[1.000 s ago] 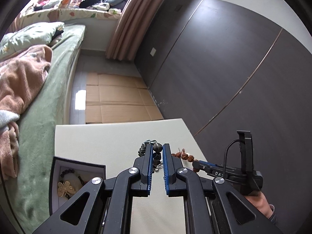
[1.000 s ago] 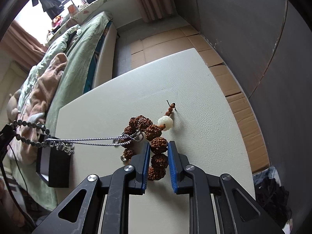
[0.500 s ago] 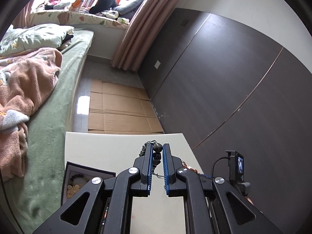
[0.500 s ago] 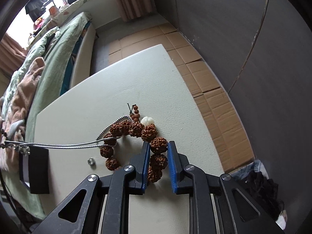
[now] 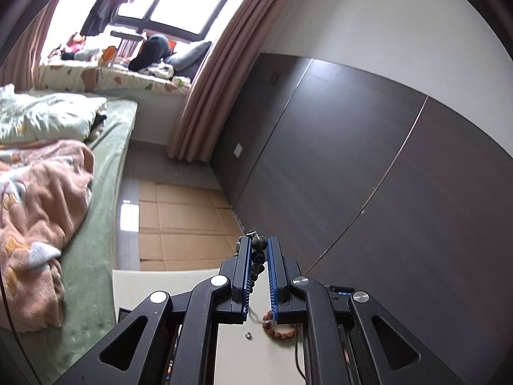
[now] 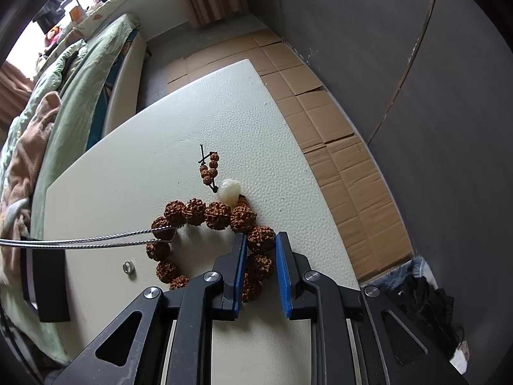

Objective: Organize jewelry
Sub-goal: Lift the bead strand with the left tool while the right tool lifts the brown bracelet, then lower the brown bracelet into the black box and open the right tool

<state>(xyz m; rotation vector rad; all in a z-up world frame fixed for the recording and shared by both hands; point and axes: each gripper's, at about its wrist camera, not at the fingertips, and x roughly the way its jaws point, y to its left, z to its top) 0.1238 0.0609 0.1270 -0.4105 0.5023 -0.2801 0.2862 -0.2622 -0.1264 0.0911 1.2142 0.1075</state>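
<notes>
My left gripper [image 5: 257,244] is shut on a string of dark beads [image 5: 258,253] and holds it high above the white table [image 5: 160,282]. A silver chain [image 6: 80,241] runs taut from the left edge to the brown rudraksha bracelet [image 6: 205,211], which lies on the table [image 6: 134,160]. My right gripper [image 6: 259,239] is shut on the bracelet's near beads. The bracelet has a white carved bead [image 6: 228,189] and a short tail of small beads [image 6: 210,166]. The bracelet also shows under the left gripper [image 5: 282,333].
A small silver ring [image 6: 128,267] lies on the table left of the bracelet. A black jewelry box [image 6: 48,285] stands at the table's left edge. A bed with green sheets [image 5: 99,224] runs along the left. Cardboard [image 6: 336,147] covers the floor by the dark wall.
My left gripper has risen and tilted up with the dark beads, pulling the chain taut. The bracelet has spread out into an open loop and the ring has come into view.
</notes>
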